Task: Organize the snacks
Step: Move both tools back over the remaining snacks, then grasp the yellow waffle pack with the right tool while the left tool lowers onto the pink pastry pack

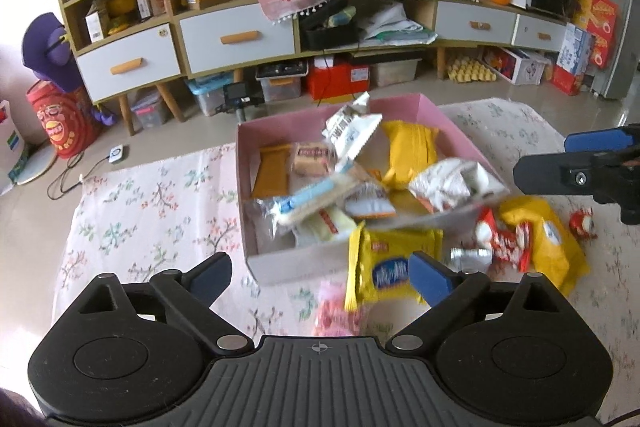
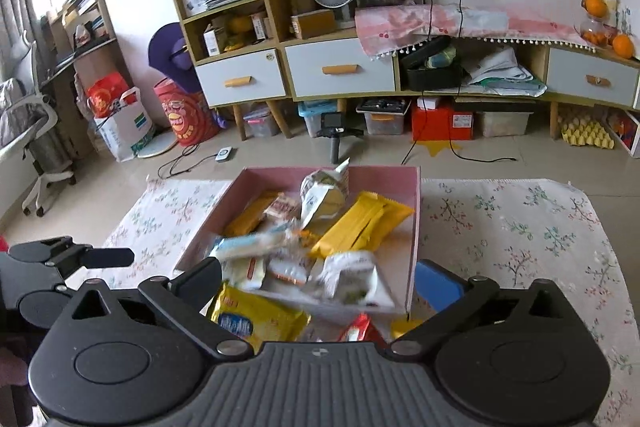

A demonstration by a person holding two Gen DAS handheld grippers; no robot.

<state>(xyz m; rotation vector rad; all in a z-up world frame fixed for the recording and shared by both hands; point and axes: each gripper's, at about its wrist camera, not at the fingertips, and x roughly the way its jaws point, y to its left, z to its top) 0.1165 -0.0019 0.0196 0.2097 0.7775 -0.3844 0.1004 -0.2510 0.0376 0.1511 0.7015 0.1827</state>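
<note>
Standing spread wide with nothing between them, the jaws of the left gripper [image 1: 320, 277] hang over the near edge of the floral cloth-covered tabletop [image 1: 152, 211], while those of the right gripper [image 2: 318, 281] are equally wide and empty. No earlier view is at hand, so I judge only that both are free to pick next.

Just ahead of the left jaws lies a flat yellow crinkled snack packet with a blue label [image 1: 390, 265], outside the box and touching its near wall; its long axis runs roughly across the view, label face up. Beside it, towards the right gripper, sit small red-and-white wrapped sweets [image 1: 506, 241] and a second yellow pouch [image 1: 554, 247], also loose on the cloth.

Beyond stands the open pink cardboard box [image 1: 444, 121], where most snacks are piled: a long pale blue-and-white wrapped bar [image 1: 310, 201] lies diagonally, a ribbed yellow packet [image 1: 410, 151] points towards the far wall, and a white pouch [image 1: 350, 127] stands tilted. The loose ones likely await packing.
</note>
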